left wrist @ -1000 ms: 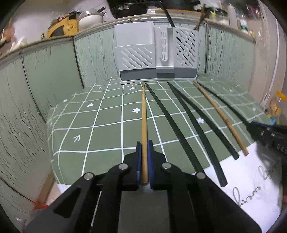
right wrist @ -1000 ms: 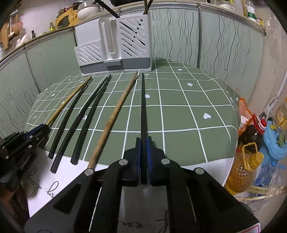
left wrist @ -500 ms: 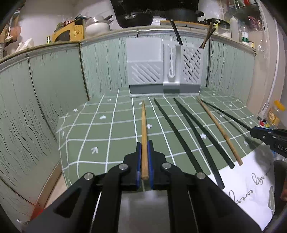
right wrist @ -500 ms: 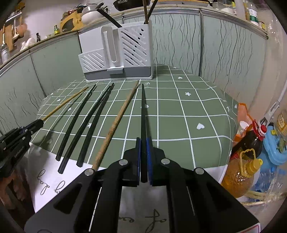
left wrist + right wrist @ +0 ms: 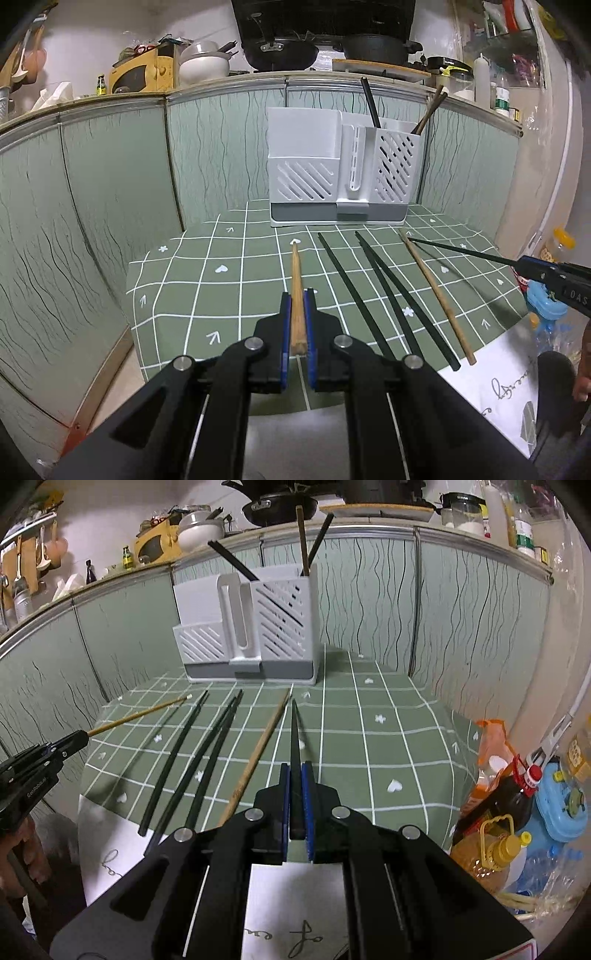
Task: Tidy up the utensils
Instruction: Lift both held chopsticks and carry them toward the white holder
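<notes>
Presently the left tongs are clamping shut on a wooden chopstick, gripping its near end so that the stick is projecting straight ahead along the fingers, tip clear of the cloth. The right tongs are likewise pinching tight on a black chopstick, held by its near end and pointing forward in the same manner.

Both sticks are aiming with their long axes toward the white utensil holder, which is standing upright at the far side of the table. From the left wrist view the holder is lying ahead and to the right; from the right wrist view it is lying ahead and slightly left. Its slotted right-hand compartment is already carrying several chopsticks, standing tilted; judging by that, this is the likely destination, and the right tongs appear the nearer to it. Each stick, now near level, would need tipping toward upright before dropping in.

Four chopsticks are lying on the cloth between the two tongs, running near to far: three black chopsticks and one loose wooden chopstick.

The table is wearing a green checked cloth, with white printed paper showing at its near edge. Green wave-patterned panels are backing it, with pans and bottles on the ledge above. Oil bottles are standing off the right edge.
</notes>
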`<state>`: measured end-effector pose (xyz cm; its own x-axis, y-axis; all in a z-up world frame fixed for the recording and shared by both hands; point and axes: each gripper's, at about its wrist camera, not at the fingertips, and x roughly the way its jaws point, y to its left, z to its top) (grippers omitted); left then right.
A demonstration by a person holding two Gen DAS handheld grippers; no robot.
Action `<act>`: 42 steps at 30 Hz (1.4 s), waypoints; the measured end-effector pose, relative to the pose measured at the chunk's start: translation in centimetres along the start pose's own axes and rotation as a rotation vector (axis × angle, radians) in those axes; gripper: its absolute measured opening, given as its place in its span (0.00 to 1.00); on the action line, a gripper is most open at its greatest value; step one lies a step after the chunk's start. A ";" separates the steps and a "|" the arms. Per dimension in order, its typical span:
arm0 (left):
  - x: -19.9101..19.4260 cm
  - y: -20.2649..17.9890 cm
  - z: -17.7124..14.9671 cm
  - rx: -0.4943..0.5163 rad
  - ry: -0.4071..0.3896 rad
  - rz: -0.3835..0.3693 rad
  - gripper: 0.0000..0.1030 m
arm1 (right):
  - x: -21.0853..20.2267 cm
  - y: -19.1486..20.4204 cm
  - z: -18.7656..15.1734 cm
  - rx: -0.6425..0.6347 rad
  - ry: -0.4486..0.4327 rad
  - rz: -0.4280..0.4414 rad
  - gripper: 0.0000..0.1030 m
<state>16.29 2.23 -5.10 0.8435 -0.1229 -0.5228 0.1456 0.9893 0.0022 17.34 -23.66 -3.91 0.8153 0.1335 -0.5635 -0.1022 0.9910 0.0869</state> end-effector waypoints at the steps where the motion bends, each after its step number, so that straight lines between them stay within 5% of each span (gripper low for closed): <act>1: -0.2 0.1 0.3 0.003 -0.002 -0.007 0.08 | -0.2 0.0 0.3 0.000 -0.006 0.002 0.06; 42: -4.8 1.4 12.5 0.065 -0.066 -0.124 0.08 | -5.6 0.8 10.3 -0.049 -0.159 0.048 0.06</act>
<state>18.89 3.22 8.02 0.8487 -0.2510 -0.4655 0.2821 0.9594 -0.0030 18.56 -23.75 7.75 0.8884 0.1809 -0.4220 -0.1676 0.9835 0.0687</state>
